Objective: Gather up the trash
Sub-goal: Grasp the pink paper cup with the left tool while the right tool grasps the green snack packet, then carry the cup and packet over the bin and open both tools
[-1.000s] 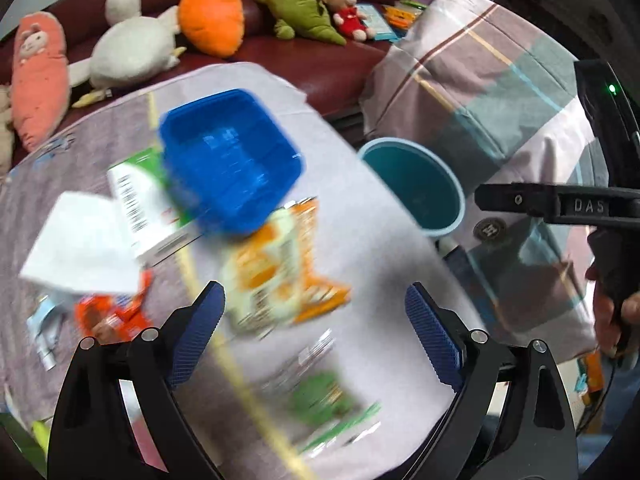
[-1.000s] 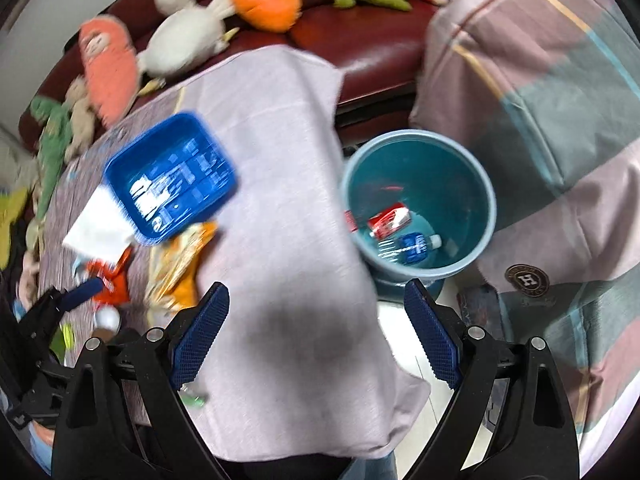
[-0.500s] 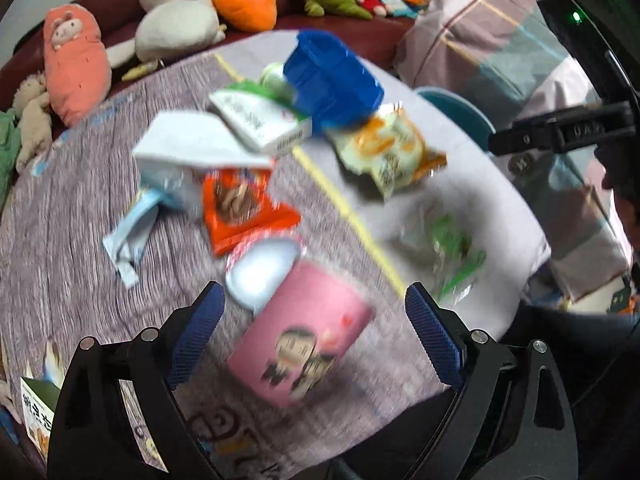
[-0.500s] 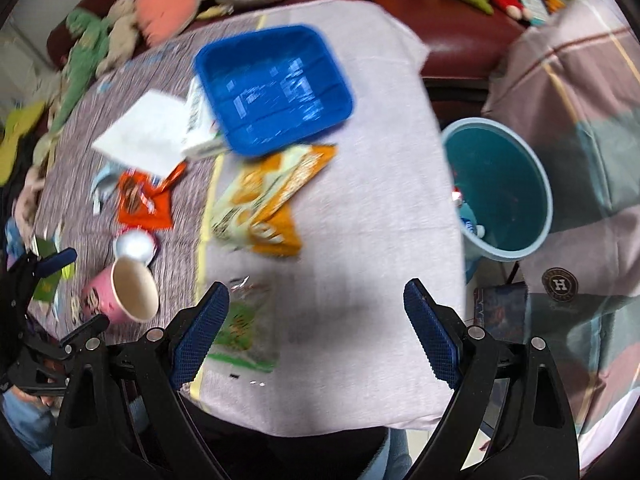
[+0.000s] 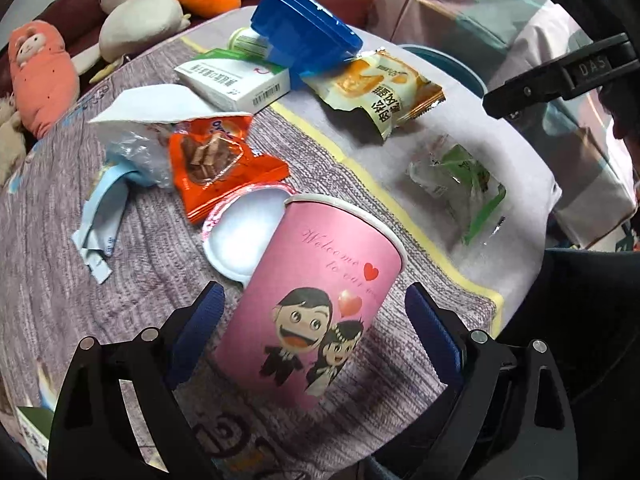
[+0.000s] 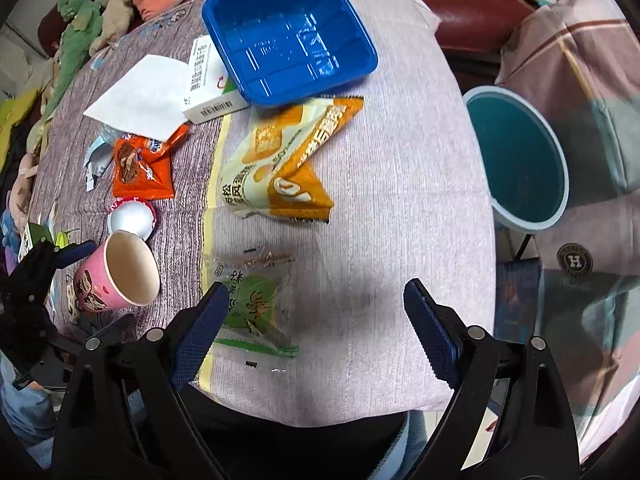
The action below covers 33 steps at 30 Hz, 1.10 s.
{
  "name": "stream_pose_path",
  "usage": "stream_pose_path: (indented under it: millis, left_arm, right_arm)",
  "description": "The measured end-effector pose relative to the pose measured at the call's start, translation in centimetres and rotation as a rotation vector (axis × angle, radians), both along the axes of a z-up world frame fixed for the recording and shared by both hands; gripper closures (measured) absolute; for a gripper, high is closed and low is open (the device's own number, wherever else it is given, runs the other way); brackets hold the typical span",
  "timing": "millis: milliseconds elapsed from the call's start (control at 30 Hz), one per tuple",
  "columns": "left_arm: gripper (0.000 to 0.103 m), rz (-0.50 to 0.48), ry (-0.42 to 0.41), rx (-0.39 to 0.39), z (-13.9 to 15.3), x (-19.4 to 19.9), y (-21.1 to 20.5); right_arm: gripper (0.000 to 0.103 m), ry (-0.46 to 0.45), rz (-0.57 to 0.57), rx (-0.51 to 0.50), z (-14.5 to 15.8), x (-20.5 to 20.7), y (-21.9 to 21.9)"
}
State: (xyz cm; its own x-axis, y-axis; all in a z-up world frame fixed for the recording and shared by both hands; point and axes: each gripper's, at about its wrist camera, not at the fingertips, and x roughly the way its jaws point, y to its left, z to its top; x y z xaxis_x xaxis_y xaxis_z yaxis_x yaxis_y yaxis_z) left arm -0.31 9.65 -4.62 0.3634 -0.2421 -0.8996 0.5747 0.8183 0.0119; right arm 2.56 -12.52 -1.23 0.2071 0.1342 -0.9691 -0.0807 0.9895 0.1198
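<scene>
Between the closing left jaws, untouched, pink cup [image 5: 316,304]

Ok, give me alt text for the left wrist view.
The left gripper, its jaws closing, straddles a pink paper cup without touching it. Behind lie a foil lid, an orange snack wrapper and a blue plastic tray on the purple tablecloth.

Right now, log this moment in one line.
left gripper: closing around pink cup, no contact | right gripper: open, empty | bin: off-table
</scene>
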Motion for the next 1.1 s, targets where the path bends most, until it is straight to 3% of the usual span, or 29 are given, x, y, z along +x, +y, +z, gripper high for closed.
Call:
stream_pose_path:
  millis: [133, 333, 700, 800, 1100]
  left_arm:
    - [0.036, 0.044, 0.003, -0.069, 0.1, -0.2, 0.8]
    - [0.039, 0.15, 0.03, -0.182, 0.4, -0.1, 3.1]
    - [0.037, 0.188, 0.08, -0.18, -1.1, 0.0, 2.6]
    - [0.042, 0.199, 0.08, -0.158, -1.5, 0.0, 2.3]
    - [0.043, 0.248, 0.008, -0.238, 3.8, -0.4, 2.9]
  right_arm:
    - [0.018, 0.018, -0.002, 0.02, -0.7, -0.2, 0.5]
    - [0.018, 0.076, 0.035, 0.064, -2.9, -0.4, 2.6]
    - [0.019, 0.104, 0.077, 0.093, -5.7, -0.3, 4.7]
    - [0.043, 0.088, 0.094, 0.107, -5.7, -0.4, 4.6]
    - [0.044, -0.014, 0.088, 0.179, -2.2, -0.2, 2.7]
